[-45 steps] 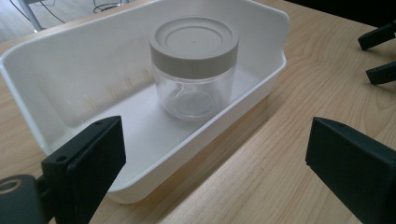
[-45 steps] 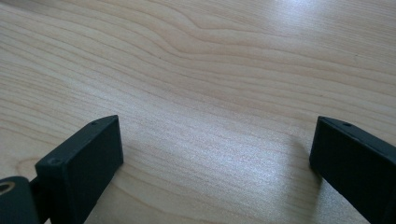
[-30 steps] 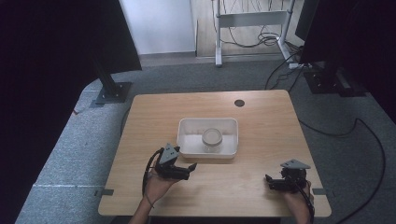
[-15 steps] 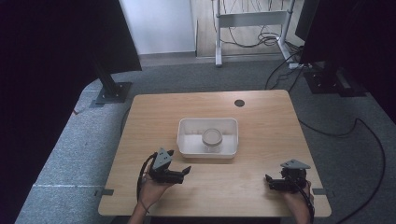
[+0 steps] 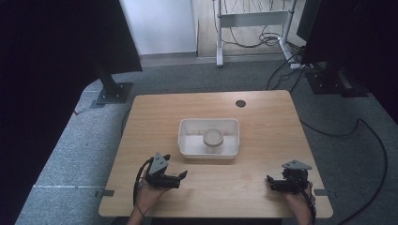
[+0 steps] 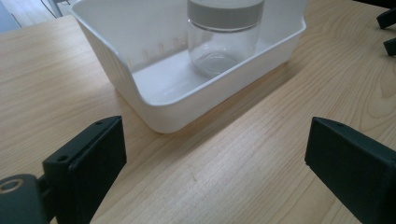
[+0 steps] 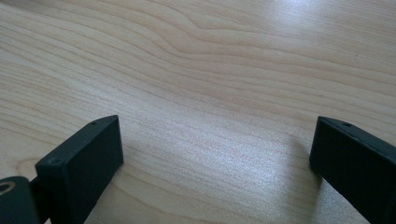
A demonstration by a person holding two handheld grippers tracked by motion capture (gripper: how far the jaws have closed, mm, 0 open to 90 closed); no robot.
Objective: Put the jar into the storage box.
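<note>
At the desk's centre, a clear round glass jar with a pale matte lid (image 5: 213, 139) stands upright inside a white, smooth-walled rectangular plastic tray (image 5: 186, 140). The left gripper (image 5: 180, 176), at seven o'clock from the tray, has its jaws wide apart and empty, as has the right gripper (image 5: 271, 183) at five o'clock. Slick glass may slip from hard black jaws, or the tray's wall (image 6: 122, 79) could catch a low reach and skid on the polished wood-grain desk (image 5: 263, 117)

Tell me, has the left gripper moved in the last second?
Yes. The left gripper has drawn back from the white tray, toward the table's near edge.
</note>
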